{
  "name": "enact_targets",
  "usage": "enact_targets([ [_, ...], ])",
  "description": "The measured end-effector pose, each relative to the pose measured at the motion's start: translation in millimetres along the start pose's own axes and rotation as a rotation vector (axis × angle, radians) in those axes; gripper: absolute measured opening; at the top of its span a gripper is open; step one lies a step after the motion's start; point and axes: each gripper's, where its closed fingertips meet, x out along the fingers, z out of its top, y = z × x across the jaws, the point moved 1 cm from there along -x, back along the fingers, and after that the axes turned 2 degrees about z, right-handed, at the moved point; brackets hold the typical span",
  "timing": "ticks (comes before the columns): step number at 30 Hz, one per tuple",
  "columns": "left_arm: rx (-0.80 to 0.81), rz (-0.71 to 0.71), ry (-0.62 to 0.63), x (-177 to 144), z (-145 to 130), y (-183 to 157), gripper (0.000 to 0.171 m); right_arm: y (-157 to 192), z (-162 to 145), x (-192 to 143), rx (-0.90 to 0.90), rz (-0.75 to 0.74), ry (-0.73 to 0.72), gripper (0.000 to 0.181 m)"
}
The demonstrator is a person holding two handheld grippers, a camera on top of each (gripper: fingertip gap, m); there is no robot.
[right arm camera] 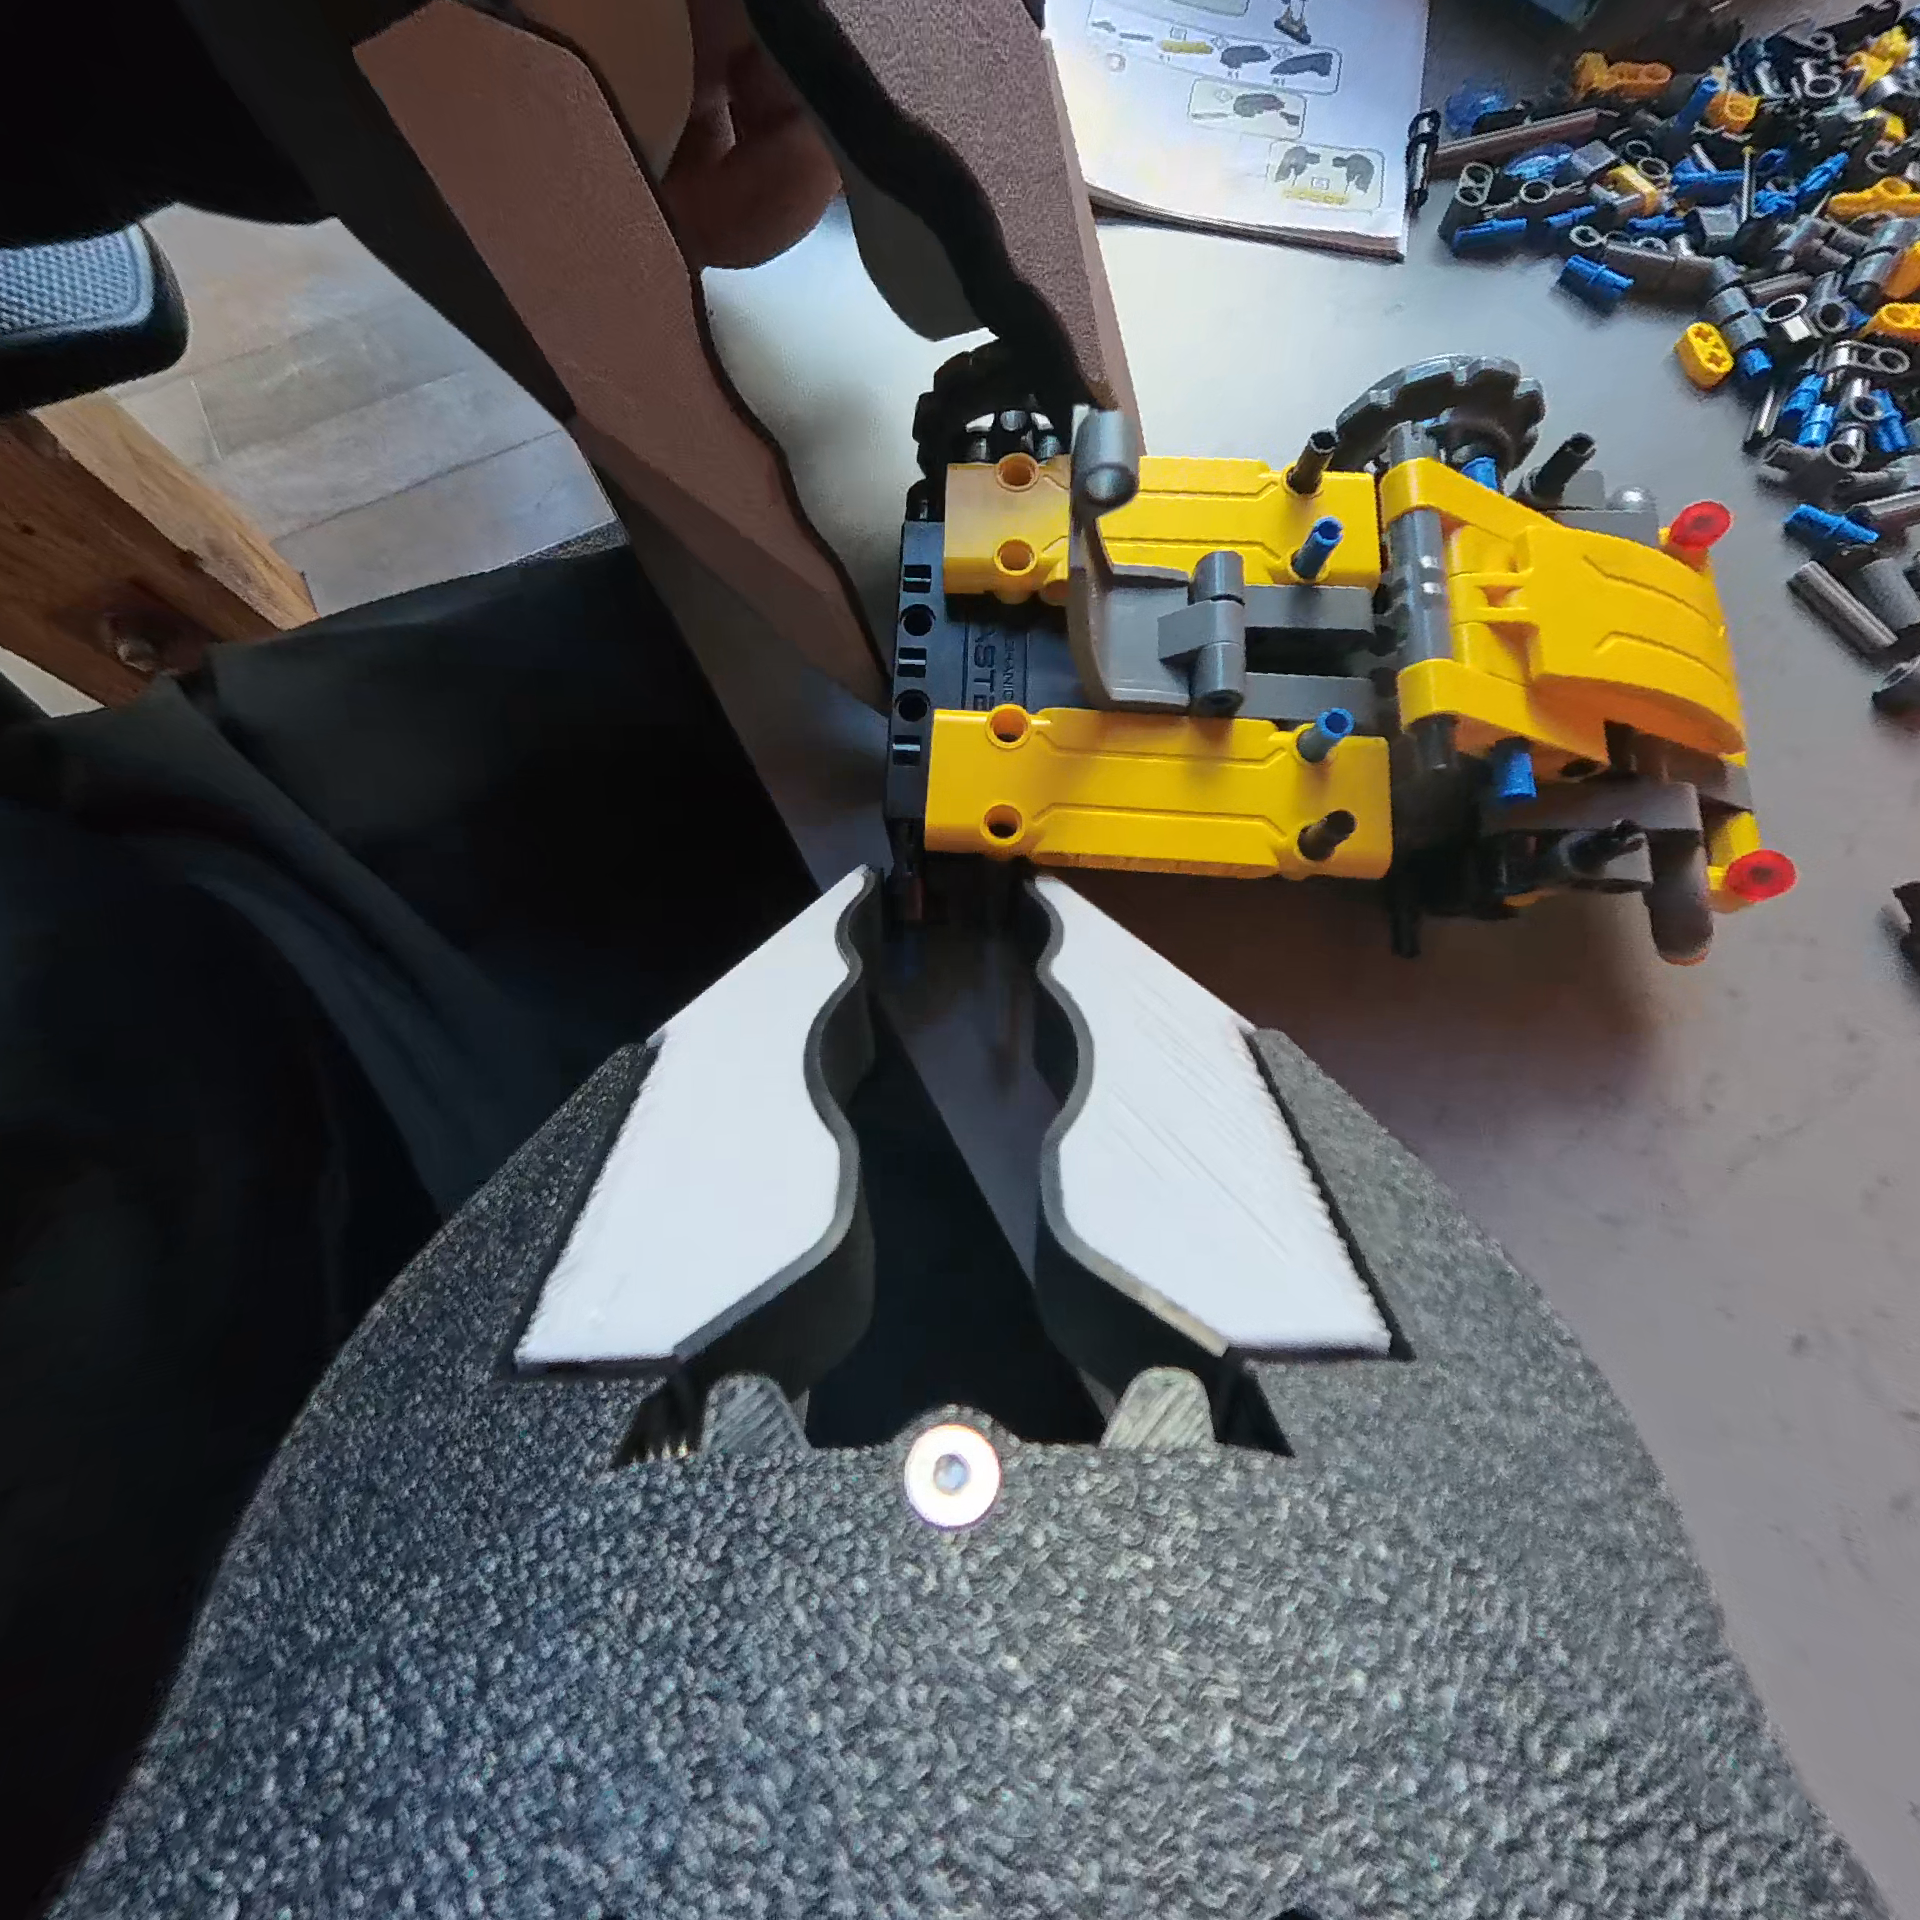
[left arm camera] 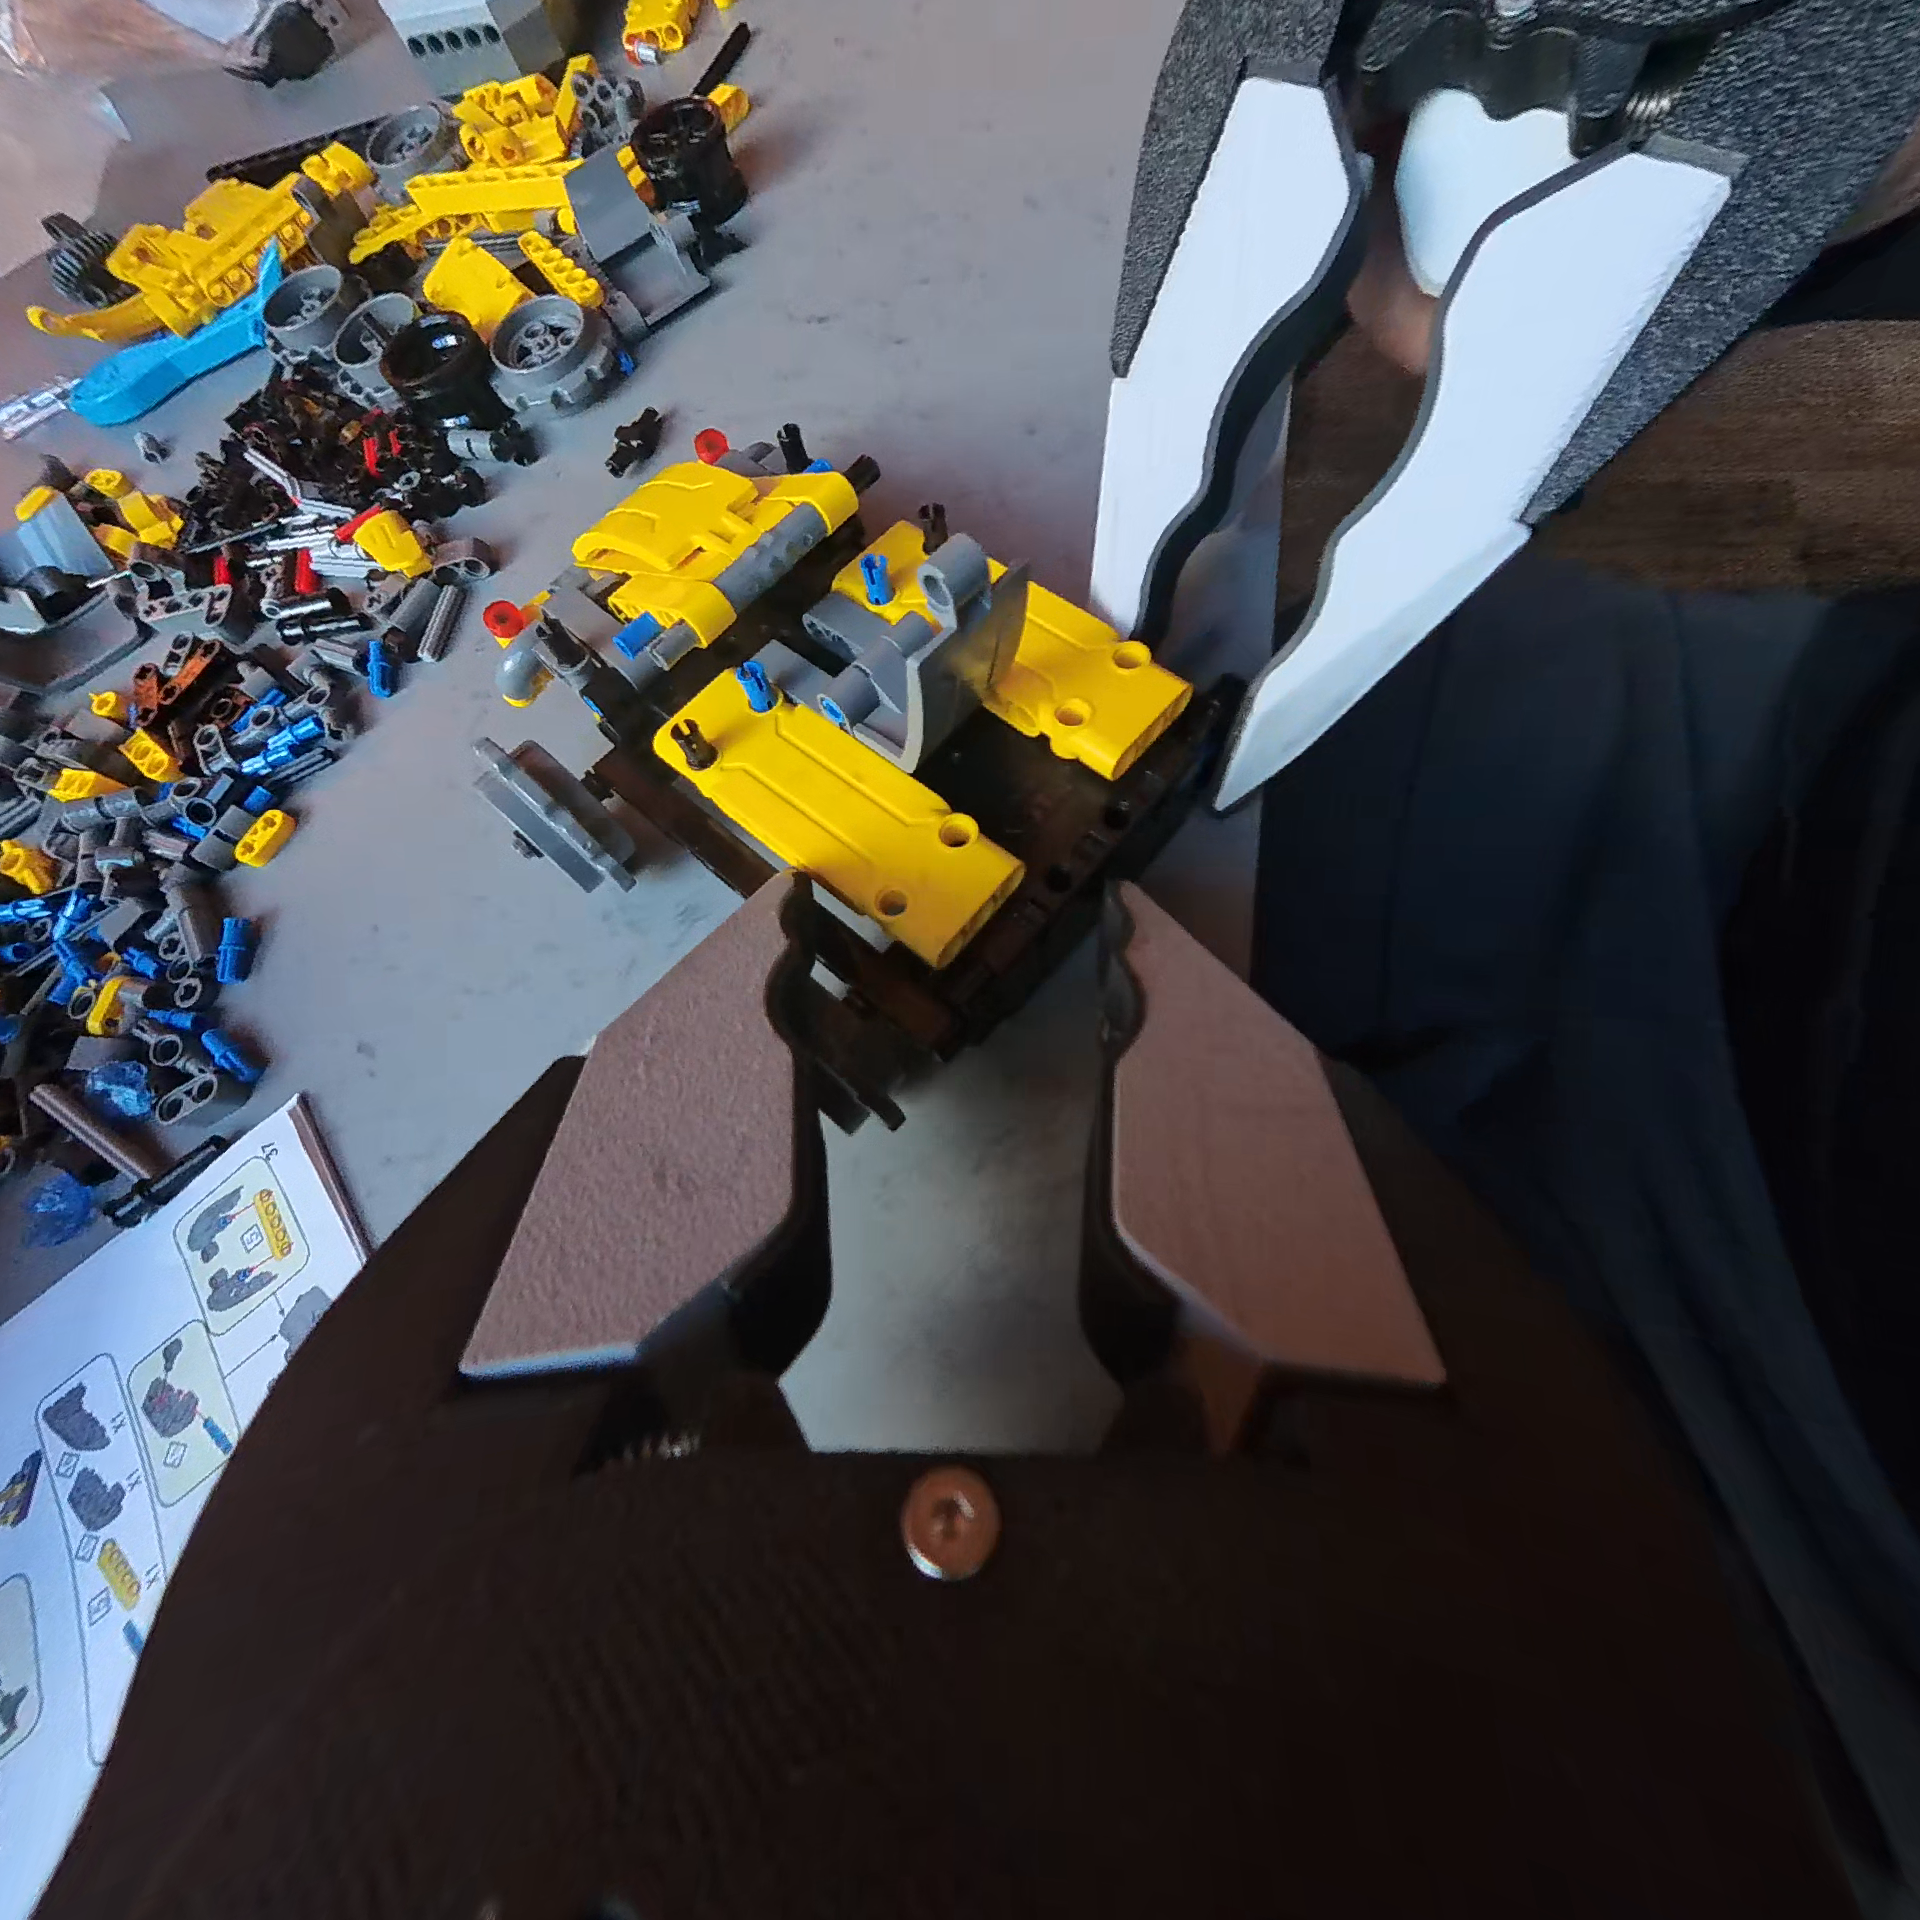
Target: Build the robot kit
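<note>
Half-built yellow, grey and black plastic brick vehicle (right arm camera: pixel 1299 665) sits on the pale grey tabletop (right arm camera: pixel 1558 1195), close to the near edge. Two long yellow side panels w/ a grey seat part betw. them, yellow hood at the far end, red round studs at the front corners, blue pins sticking up.

Left claw (left arm camera: pixel 951 914) (brown fingers): jaws set narrow around the black rear block of the vehicle, fingertips in contact w/ it on both sides in left wrist view; appears to be gripping that end. In right wrist view same claw (right arm camera: pixel 987 520) comes down from above onto the rear of the model.

Right claw (right arm camera: pixel 951 894) (white fingers, dark speckled body): jaws partly apart, tips at the rear side corner of the vehicle just below the yellow panel; a black edge piece lies betw. the tips but cannot tell if it is pinched. In left wrist view (left arm camera: pixel 1195 707) its tips touch the rear end by the far yellow panel.

Around: heap of loose small bricks, blue/grey/black/yellow pins and connectors (left arm camera: pixel 156 831), well apart to the side. Beyond it grey and black wheel hubs (left arm camera: pixel 540 348), yellow sub-assemblies, a bright blue curved part (left arm camera: pixel 166 364). Open printed instruction booklet (left arm camera: pixel 135 1403) lies flat beside the left claw body. Wooden chair frame (right arm camera: pixel 114 540) off the tabletop edge.
</note>
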Motion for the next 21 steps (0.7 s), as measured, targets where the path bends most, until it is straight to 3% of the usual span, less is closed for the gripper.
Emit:
enact_targets([
  [9,-0.017,0.034,0.005,1,1,0,0.052,-2,-1,-1,0.009,0.008,-0.025,0.026],
  [16,-0.014,0.054,0.01,2,1,0,0.052,-6,-8,-20,-0.016,-0.077,-0.039,0.039],
  [21,-0.017,0.053,0.01,2,1,0,0.052,2,-3,-34,-0.029,-0.073,-0.105,0.025],
])
